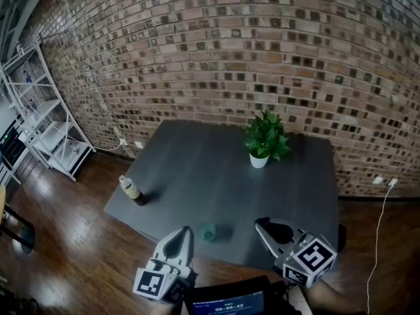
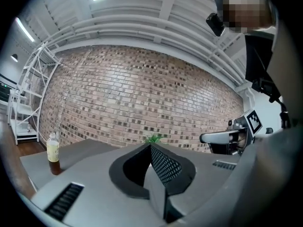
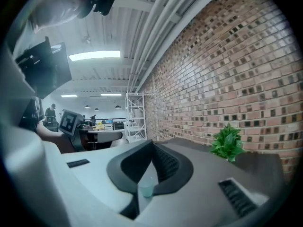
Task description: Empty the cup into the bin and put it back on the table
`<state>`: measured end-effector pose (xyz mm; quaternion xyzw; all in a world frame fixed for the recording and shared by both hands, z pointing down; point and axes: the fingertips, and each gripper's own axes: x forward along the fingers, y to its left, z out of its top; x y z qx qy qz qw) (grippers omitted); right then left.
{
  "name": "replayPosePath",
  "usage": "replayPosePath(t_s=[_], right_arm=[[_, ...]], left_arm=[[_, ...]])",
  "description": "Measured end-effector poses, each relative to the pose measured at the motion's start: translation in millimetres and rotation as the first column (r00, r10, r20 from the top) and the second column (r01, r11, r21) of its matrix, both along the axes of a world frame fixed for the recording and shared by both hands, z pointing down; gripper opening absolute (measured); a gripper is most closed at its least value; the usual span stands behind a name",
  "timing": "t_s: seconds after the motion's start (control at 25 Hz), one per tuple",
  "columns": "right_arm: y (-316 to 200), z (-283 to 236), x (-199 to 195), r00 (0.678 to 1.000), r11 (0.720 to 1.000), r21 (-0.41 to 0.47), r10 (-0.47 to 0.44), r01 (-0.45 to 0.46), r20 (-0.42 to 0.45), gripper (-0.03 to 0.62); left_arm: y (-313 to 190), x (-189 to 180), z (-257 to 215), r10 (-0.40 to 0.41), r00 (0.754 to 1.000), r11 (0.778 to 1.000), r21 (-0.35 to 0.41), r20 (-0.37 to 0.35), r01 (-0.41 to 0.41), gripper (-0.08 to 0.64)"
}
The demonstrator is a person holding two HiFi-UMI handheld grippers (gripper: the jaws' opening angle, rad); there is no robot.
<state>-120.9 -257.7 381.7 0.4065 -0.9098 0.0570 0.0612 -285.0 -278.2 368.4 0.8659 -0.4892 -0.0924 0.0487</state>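
**Cup upright near the front edge of the surface; both jaws closed, nothing held**

Obs. The cup [image 1: 208,231], small and pale green, stands upright on the dark grey surface [image 1: 197,169]. It is close to the near edge, between the two grippers and touching neither. Left gripper [image 1: 186,231]: jaws together, nothing in them. Right gripper [image 1: 261,224]: jaws together, also empty. Its own view shows the cup low down past the closed tips, not gripped. No bin shows in any view. The cup is too small here to read its contents; possibly empty.

Stage. Fits two readings: a cup waiting to go to the bin, or one emptied and set back. The pictures don't settle which, so no move is noted.

Handling (either case). The cup looks light and thin-walled and sits near the edge. A knock from a jaw tip or a marker cube would likely tip it or send it onto the wooden floor [image 1: 72,228]. Any grip on it would want the jaws well apart, square to its wall, and a gentle squeeze.

Surroundings. A bottle [image 1: 131,189] stands by the left edge, well apart from the cup. A potted plant [image 1: 266,140] stands on the far side. Neither lies between the grippers and the cup. Off the surface, a white shelf rack [image 1: 39,117] stands against the brick wall [image 1: 230,44] and a cable [image 1: 379,228] hangs at right.
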Motion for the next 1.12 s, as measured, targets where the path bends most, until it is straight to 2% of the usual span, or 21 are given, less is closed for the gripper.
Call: replayPosePath(t_s=[0.16,0.4,0.56,0.68,0.92,1.12], right_arm=[[1,-11,18,0.999,1.000,0.009,0.028,-0.029,0.015,0.000],[0,-19,31,0.999,1.000,-0.028,0.014,-0.013,0.038,-0.002],[-7,-26,25,0.998,0.998,-0.038,-0.055,0.056,0.031,-0.002],[-16,-38,17,0.993,0.992,-0.038,-0.117,0.118,0.024,-0.002],[-15,-52,-7,0.969,0.970,-0.017,-0.242,0.242,-0.041,-0.002],[-11,-52,-17,0.959,0.959,-0.021,-0.282,0.281,-0.027,-0.002]], left_arm=[[0,12,-7,0.038,0.999,0.999,-0.008,0.023,-0.038,-0.005],[0,33,-21,0.125,0.990,0.992,-0.001,0.062,-0.125,-0.005],[-8,43,-31,0.163,0.984,0.987,-0.002,0.075,-0.163,-0.005],[-18,56,-41,0.218,0.974,0.976,-0.002,0.056,-0.218,-0.005],[-23,77,-62,0.279,0.957,0.958,0.037,0.079,-0.283,-0.005],[-19,86,-67,0.318,0.944,0.946,0.035,0.087,-0.322,-0.005]])
